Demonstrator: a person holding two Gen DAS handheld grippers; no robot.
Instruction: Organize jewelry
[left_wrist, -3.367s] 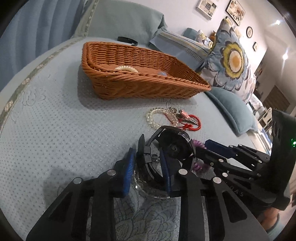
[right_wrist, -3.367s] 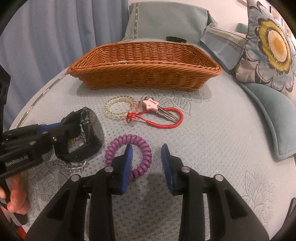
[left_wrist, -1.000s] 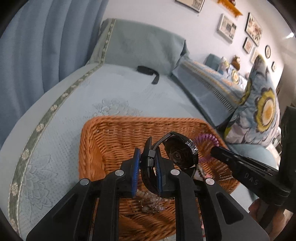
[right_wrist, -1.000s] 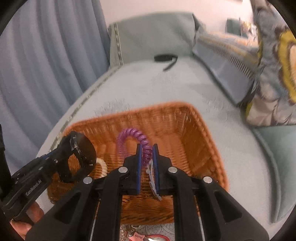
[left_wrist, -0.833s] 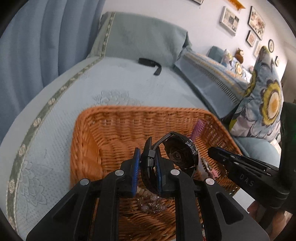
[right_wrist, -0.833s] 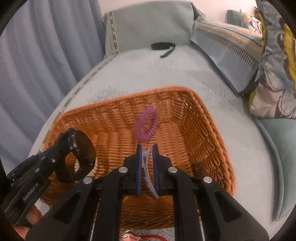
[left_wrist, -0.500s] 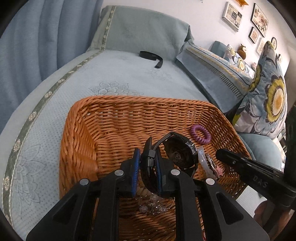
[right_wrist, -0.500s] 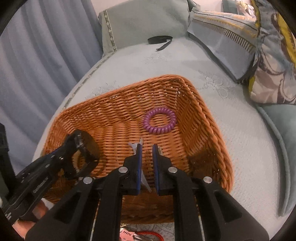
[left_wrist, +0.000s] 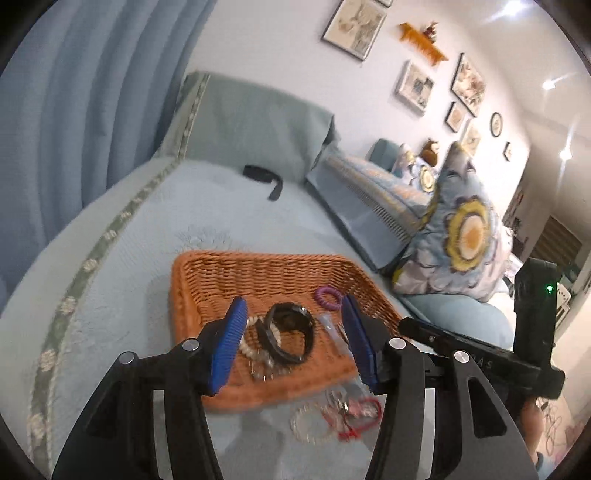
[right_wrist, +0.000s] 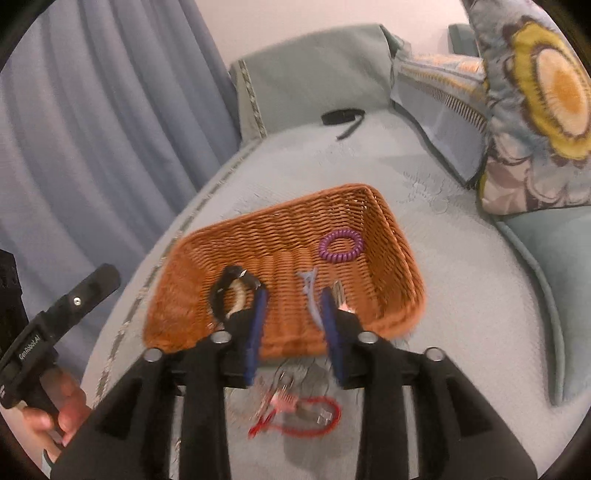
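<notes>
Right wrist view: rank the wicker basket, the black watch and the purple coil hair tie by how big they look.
1. Wicker basket, by far the largest.
2. Black watch, partly hidden behind the gripper finger.
3. Purple coil hair tie, which looks a bit smaller but lies farther from the camera, so these last two are close.

A black strap is lying far back on the bed. A flowered pillow is leaning at right, blue curtains hanging left.

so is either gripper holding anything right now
Nothing is held. The left gripper and right gripper are both opening, empty, above the basket.
</notes>
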